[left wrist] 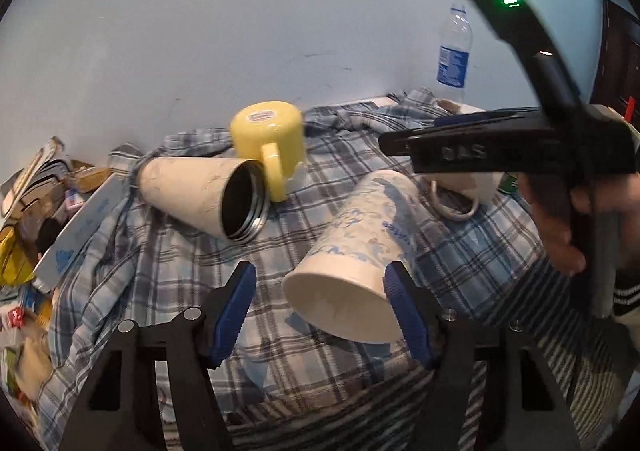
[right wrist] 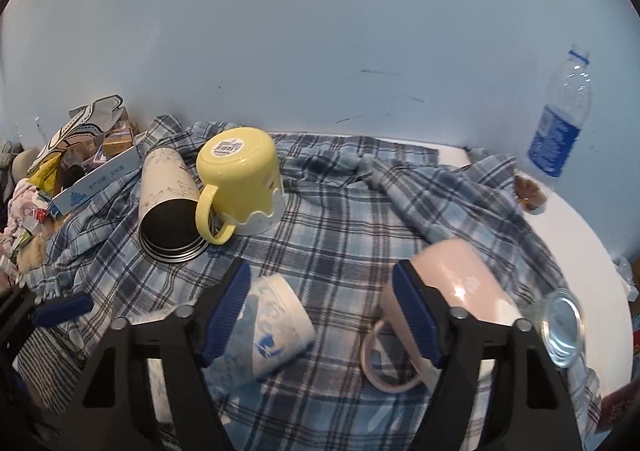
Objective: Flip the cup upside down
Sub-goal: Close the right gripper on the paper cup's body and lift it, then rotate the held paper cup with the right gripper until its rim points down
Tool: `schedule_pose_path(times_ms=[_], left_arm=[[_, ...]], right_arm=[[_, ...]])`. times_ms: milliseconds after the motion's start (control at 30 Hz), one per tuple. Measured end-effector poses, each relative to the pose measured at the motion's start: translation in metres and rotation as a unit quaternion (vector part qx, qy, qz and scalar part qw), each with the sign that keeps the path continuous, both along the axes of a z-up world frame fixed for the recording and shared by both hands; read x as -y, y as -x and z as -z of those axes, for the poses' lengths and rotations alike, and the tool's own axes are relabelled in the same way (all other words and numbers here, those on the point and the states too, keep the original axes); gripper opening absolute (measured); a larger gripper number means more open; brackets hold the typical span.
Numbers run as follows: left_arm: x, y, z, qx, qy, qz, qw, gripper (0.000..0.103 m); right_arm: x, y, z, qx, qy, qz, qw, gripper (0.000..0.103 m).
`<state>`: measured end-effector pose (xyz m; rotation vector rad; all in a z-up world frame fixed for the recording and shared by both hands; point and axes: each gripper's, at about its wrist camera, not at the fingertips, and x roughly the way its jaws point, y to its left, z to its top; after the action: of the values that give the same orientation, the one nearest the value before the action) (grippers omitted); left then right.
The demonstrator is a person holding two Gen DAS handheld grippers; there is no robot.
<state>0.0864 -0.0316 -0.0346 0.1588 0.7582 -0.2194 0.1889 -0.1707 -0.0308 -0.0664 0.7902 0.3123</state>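
Observation:
A white cup with blue drawings (left wrist: 360,247) lies on its side on the plaid cloth, its flat base toward the left wrist camera. My left gripper (left wrist: 320,299) is open around that base, with its right pad touching the cup. The same cup (right wrist: 268,331) shows in the right wrist view beside the left finger. My right gripper (right wrist: 324,303) is open and empty over the cloth. A pink mug (right wrist: 456,291) lies just right of its right finger. A yellow mug (right wrist: 240,175) stands upside down. A cream tumbler (right wrist: 168,191) lies on its side.
A plaid cloth (right wrist: 336,235) covers the round white table (right wrist: 580,243). A water bottle (right wrist: 560,123) stands at the back right. A glass jar (right wrist: 564,331) sits at the right. Boxes and packets (right wrist: 72,171) crowd the left. The right gripper's body (left wrist: 512,147) hangs over the pink mug.

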Motion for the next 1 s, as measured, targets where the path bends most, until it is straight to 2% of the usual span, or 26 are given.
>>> schedule_pose_path(times_ms=[100, 133, 200, 333, 400, 500, 533, 600, 633, 667, 767, 800, 900, 933, 1000], left_arm=[[-0.006, 0.001, -0.001, -0.007, 0.017, -0.003, 0.9998, 0.07], [-0.008, 0.002, -0.002, -0.008, 0.015, -0.007, 0.9998, 0.07], [-0.009, 0.0, -0.005, -0.005, 0.0, -0.008, 1.0, 0.07], [-0.009, -0.009, -0.01, 0.005, -0.042, -0.03, 0.9987, 0.069], [-0.013, -0.017, -0.01, 0.004, -0.047, -0.036, 0.9982, 0.069], [-0.022, -0.027, -0.008, 0.003, -0.054, -0.062, 0.9966, 0.057], [-0.025, -0.024, -0.011, 0.002, -0.038, -0.061, 0.9974, 0.055], [-0.036, -0.004, -0.025, 0.002, 0.047, -0.032, 0.9984, 0.055], [-0.038, 0.009, -0.033, 0.006, 0.076, -0.023, 0.9968, 0.055], [-0.038, 0.024, -0.039, 0.013, 0.09, -0.029, 0.9954, 0.055], [-0.025, 0.054, -0.034, -0.009, 0.114, -0.019, 0.9932, 0.053], [-0.016, 0.06, -0.027, -0.023, 0.114, -0.007, 0.9932, 0.045], [0.01, 0.061, -0.002, -0.065, 0.079, -0.005, 0.9948, 0.035], [0.015, 0.056, 0.007, -0.079, 0.071, -0.015, 0.9943, 0.023], [0.02, 0.049, 0.021, -0.11, 0.084, -0.021, 0.9902, 0.016]], right_arm=[[-0.011, -0.013, 0.011, -0.028, -0.005, -0.022, 0.999, 0.052], [-0.015, -0.016, 0.015, -0.038, 0.0, -0.032, 0.999, 0.045], [-0.023, -0.02, 0.024, -0.058, 0.01, -0.052, 0.997, 0.04], [-0.025, -0.013, 0.027, -0.06, 0.028, -0.074, 0.995, 0.038], [-0.022, -0.006, 0.028, -0.064, 0.034, -0.083, 0.994, 0.037], [-0.017, 0.005, 0.025, -0.061, 0.048, -0.094, 0.993, 0.037], [-0.014, 0.009, 0.024, -0.062, 0.053, -0.092, 0.992, 0.037], [-0.007, 0.014, 0.025, -0.06, 0.059, -0.083, 0.993, 0.037], [-0.005, 0.014, 0.025, -0.056, 0.064, -0.078, 0.993, 0.037], [-0.003, 0.013, 0.027, -0.053, 0.07, -0.071, 0.994, 0.037], [0.001, 0.007, 0.03, -0.058, 0.068, -0.06, 0.994, 0.037], [0.002, 0.005, 0.03, -0.062, 0.059, -0.061, 0.994, 0.037], [0.003, 0.008, 0.029, -0.068, 0.043, -0.078, 0.994, 0.037], [0.002, 0.01, 0.029, -0.069, 0.042, -0.082, 0.993, 0.037], [0.004, 0.015, 0.028, -0.072, 0.036, -0.089, 0.993, 0.037]])
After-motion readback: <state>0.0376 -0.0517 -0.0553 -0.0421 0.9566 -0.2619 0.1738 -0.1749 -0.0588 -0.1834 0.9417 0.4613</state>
